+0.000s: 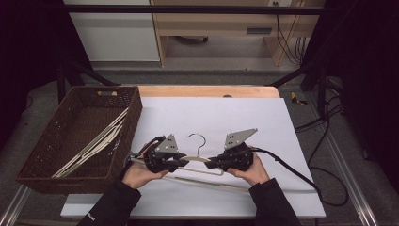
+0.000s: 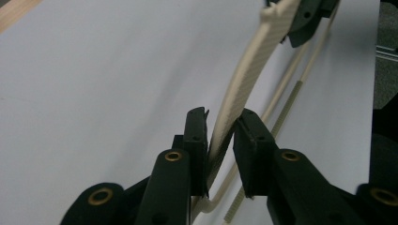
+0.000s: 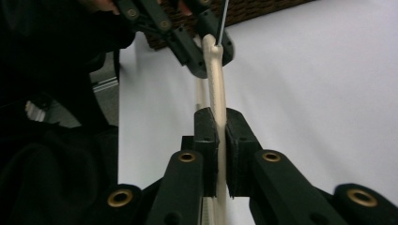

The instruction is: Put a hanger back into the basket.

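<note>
Both grippers, the left gripper [image 1: 181,162] and the right gripper [image 1: 211,164], pinch 1 thin, curved, cream hanger [image 1: 197,159] with a shiny hook, just above the smooth white sheet [image 1: 235,117], beside a brown woven basket [image 1: 56,155].

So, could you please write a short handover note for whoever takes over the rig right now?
Left gripper: shut on the hanger, on one shoulder.
Right gripper: shut on the hanger's other shoulder.
The hanger is held over the white sheet, hook pointing away from the person.
Another hanger lies on the sheet beneath it.
Done: several hangers lie in the brown basket on the left.
Left: probably moving the held hanger to the basket, then the one on the sheet.
</note>
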A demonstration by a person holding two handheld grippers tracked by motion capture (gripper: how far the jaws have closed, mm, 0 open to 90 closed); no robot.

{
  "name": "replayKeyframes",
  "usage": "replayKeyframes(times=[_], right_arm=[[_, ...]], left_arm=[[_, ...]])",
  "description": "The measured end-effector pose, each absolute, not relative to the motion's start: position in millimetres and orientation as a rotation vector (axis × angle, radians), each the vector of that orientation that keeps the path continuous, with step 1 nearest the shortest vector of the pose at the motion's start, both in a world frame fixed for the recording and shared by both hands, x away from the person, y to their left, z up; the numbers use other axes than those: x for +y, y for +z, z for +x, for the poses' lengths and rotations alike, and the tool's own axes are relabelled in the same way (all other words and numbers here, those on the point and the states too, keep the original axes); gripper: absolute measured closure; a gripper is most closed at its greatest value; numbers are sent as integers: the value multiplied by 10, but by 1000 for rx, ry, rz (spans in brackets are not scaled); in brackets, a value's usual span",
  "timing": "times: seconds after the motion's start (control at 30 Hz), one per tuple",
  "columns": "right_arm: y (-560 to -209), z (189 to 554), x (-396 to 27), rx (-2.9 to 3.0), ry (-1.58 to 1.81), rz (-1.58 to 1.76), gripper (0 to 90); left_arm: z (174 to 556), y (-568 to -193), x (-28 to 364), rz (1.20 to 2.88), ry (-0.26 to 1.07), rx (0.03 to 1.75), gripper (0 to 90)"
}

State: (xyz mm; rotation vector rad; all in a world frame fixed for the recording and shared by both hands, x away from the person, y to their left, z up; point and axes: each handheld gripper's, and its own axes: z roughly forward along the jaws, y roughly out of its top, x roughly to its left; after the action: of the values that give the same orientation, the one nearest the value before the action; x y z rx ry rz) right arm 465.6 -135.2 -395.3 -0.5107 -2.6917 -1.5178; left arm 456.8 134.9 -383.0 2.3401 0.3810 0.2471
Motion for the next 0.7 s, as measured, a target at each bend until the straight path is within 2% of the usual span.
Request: replayKeyframes(times=[0.1,0.23,0.5,0.7], right_arm=[[-3922,4631,-1374,-2742,-1580,-563,708],[-3860,4569,-1422,-2794,-1698,-635,512],[-3772,4457,-1739,-2782,-1893,-852,350],[-3844,4408,-2030,-2728,-1938,-1077,223]], left_arm=[[4497,-3802,1349,2303,229,389,814],[4407,-3769,1340,2264,247,410,866],[4381,-3648,1447,2179,356,536,867],[4333,-3383,1577,2077,448,598,868]])
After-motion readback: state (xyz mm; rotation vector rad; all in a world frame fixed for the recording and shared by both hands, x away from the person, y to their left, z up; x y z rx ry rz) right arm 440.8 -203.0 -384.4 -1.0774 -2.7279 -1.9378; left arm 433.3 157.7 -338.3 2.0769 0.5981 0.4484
